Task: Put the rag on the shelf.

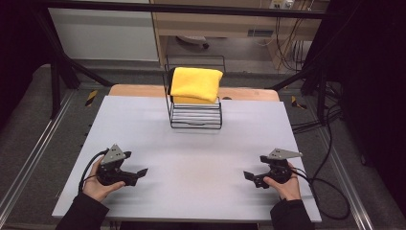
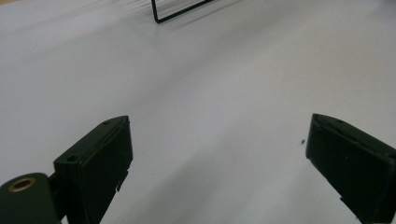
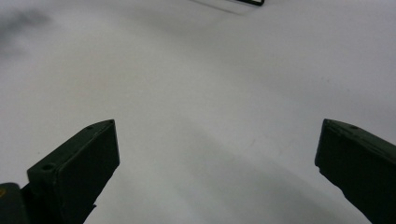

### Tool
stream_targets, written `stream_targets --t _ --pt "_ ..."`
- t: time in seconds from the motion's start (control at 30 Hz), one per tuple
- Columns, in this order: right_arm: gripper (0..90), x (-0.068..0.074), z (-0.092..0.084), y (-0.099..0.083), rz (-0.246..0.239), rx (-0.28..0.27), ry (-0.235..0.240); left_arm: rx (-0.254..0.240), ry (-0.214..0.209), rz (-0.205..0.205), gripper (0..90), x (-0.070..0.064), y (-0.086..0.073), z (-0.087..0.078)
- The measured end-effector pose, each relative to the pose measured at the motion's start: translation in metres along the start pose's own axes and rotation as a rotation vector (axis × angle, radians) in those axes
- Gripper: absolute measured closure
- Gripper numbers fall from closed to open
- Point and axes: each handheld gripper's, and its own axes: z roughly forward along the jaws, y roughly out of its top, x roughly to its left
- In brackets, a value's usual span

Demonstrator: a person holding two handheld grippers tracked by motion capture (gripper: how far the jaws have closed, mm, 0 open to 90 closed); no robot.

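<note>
At the near left of the grey table (image 1: 143,124), the left gripper (image 1: 139,173) rests in the person's left hand (image 1: 95,184) — jaws spread wide, holding nothing. Toward the far middle stands a black wire rack (image 1: 196,116) with a folded yellow cloth (image 1: 195,84) lying on top, well apart from both grippers. At the near right, the right gripper (image 1: 250,176) sits low over the table — jaws likewise parted and empty.

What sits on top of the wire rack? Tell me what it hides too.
A folded yellow cloth lies on top of the black wire rack, draping its upper part. Whatever sits beneath the cloth is covered; the lower rungs look bare.
</note>
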Motion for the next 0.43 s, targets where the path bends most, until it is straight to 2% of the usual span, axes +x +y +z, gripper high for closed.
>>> stream_targets --t 0.17,0.43 --pt "0.6 -0.001 -0.002 -0.005 -0.004 0.0 -0.008 0.019 -0.007 0.011 7.2 -0.002 -0.008 0.001" --pt "0.6 0.001 -0.003 -0.005 0.004 0.004 0.009 0.018 0.003 0.001 7.2 0.0 -0.012 0.002"
